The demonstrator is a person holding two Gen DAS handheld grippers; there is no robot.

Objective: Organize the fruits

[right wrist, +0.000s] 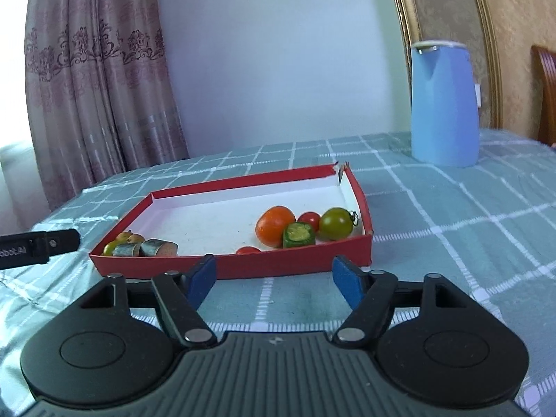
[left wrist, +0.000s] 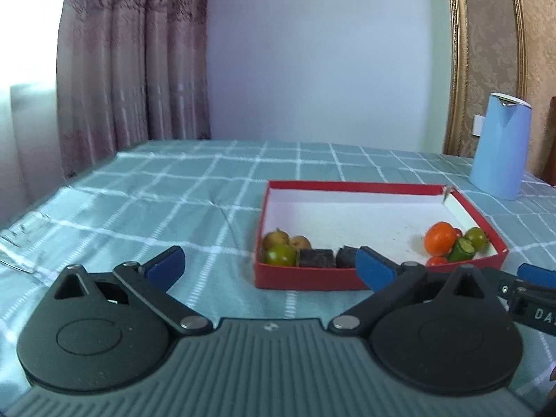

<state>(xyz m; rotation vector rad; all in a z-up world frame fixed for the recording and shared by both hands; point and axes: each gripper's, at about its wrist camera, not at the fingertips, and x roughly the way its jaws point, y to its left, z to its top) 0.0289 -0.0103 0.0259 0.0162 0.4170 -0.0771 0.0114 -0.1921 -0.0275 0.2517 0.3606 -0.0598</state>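
Fruits sit in a red tray (right wrist: 243, 264) on the checked worktop (right wrist: 451, 215), split into two clusters along its near wall. At my left end of the tray I see a green fruit (left wrist: 280, 255), two brownish ones (left wrist: 275, 239) behind it, and two dark chunks (left wrist: 317, 258) just beside them. At the right end an orange fruit (right wrist: 275, 226) touches a cut green piece (right wrist: 299, 235), with a green tomato (right wrist: 336, 223) on the far side of that piece, a red tomato (right wrist: 310, 220) behind, and another small red one (right wrist: 248, 250) against the near wall.

My left claw (left wrist: 270, 266) is spread wide and holds nothing; it hangs just short of the tray's near left corner. My right claw (right wrist: 274, 278) is also wide open and empty, just in front of the tray's near wall.

A blue jug (right wrist: 444, 104) stands upright on the worktop, well beyond the tray to the right. A curtain (right wrist: 97, 87) hangs behind.
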